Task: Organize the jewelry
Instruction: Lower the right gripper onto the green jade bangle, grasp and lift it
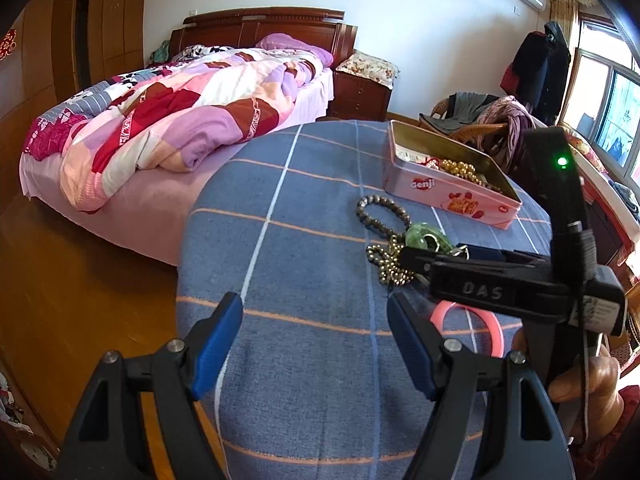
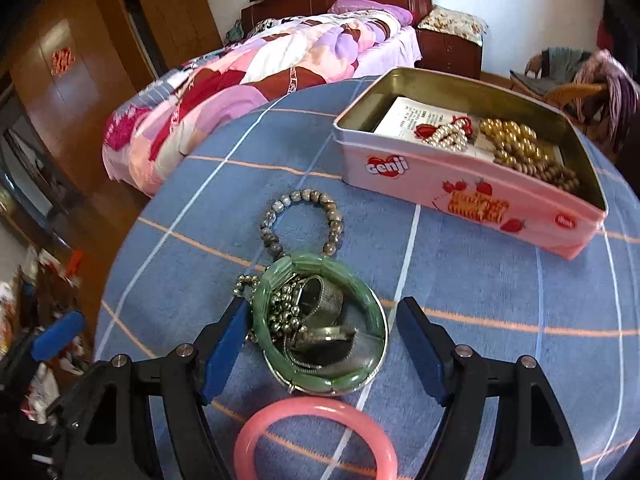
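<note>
Our right tool (image 2: 318, 344) is spread around the green bangle (image 2: 320, 320) on the counter (image 2: 500, 320); closing may snag the chain (image 2: 282, 308) tangled inside. Left tool (image 1: 316, 344) hovers spread, empty.

Hovered open-jawed, left gripper (image 1: 316, 340), over blue plaid cloth (image 1: 304, 208). Reached in from the right, right gripper (image 1: 416, 258), tips at green bangle (image 1: 426, 236) and bead bracelets (image 1: 380, 210). Lay beneath it, pink bangle (image 1: 476, 326). Stood behind, open pink tin (image 1: 448, 192) holding gold beads (image 1: 460, 168).
</note>
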